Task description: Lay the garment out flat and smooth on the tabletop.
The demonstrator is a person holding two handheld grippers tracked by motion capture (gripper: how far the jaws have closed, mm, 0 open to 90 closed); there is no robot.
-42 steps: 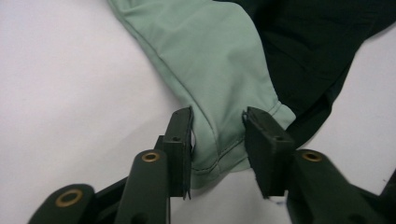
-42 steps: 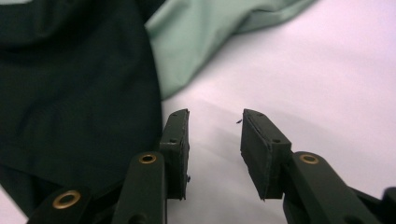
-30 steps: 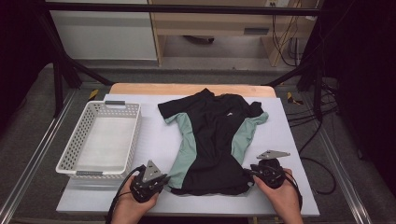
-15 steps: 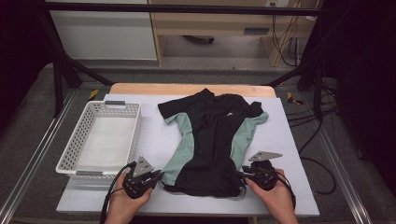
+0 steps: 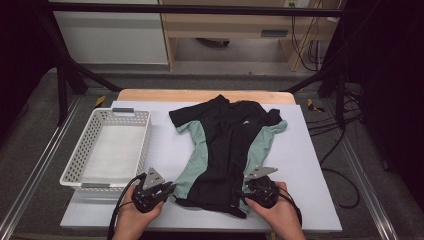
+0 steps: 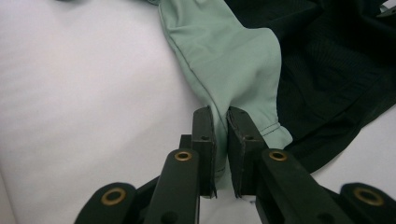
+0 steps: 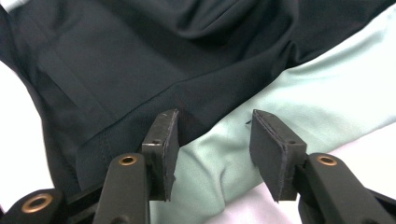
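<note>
One shirt (image 5: 225, 145), black and green, flat beside the basket (image 5: 107, 150): left gripper (image 6: 220, 135) pinching its green hem, right gripper (image 7: 212, 140) just opened, hem between its jaws ungripped; a one-sided pull could skew it.

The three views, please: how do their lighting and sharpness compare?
High view: dim and soft, dark at the sides, the white table brightest. Left gripper view: evenly lit, the shirt crisp, the near tongs slightly soft. Right gripper view: the shirt's black cloth swallows detail, and the mint panel looks pale.
</note>
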